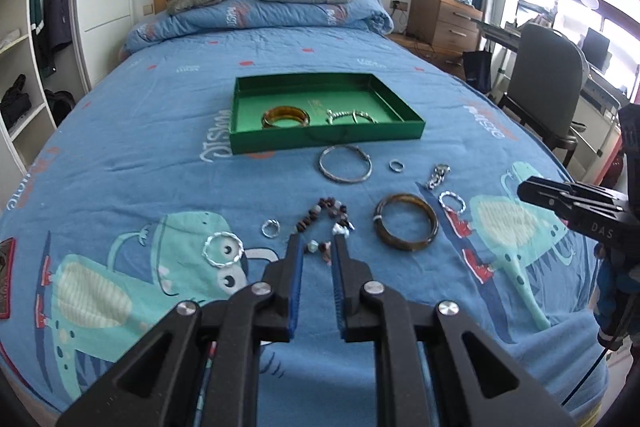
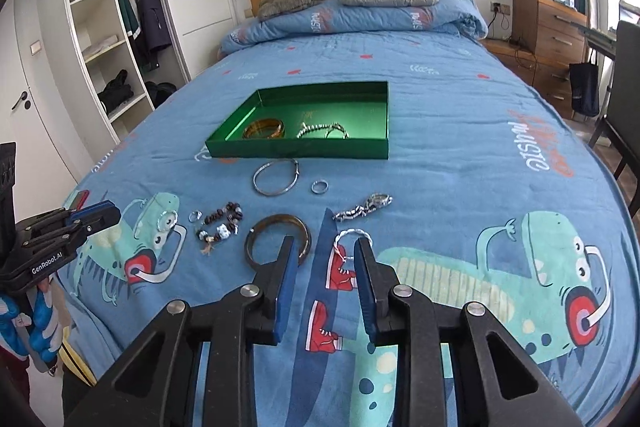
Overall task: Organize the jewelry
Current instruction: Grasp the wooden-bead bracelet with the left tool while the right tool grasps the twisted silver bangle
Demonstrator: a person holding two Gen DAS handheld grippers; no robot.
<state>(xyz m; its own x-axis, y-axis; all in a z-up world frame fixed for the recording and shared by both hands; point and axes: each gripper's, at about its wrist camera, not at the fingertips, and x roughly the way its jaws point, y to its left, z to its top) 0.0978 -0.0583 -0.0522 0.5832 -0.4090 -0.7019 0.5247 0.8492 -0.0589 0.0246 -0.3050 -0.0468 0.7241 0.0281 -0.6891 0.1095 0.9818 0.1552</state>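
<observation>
A green tray (image 1: 320, 141) (image 2: 296, 150) lies mid-bed and holds an amber bangle (image 1: 285, 117) and a silver chain (image 1: 352, 116). In front of it on the blue bedspread lie a silver bangle (image 1: 345, 163), a small ring (image 1: 396, 165), a chain bracelet (image 1: 439, 175), a beaded bracelet (image 1: 325, 217), a brown bangle (image 1: 406, 227) (image 2: 277, 241) and twisted silver rings (image 1: 223, 249) (image 2: 352, 241). My left gripper (image 1: 317, 241) is open, its tips beside the near end of the beaded bracelet. My right gripper (image 2: 325, 245) is open between the brown bangle and a twisted ring.
A folded duvet (image 1: 260, 15) and pillows lie at the headboard. A wardrobe (image 2: 108, 39) stands left of the bed. A chair (image 1: 548, 83) and a wooden drawer unit (image 1: 444, 21) stand to the right.
</observation>
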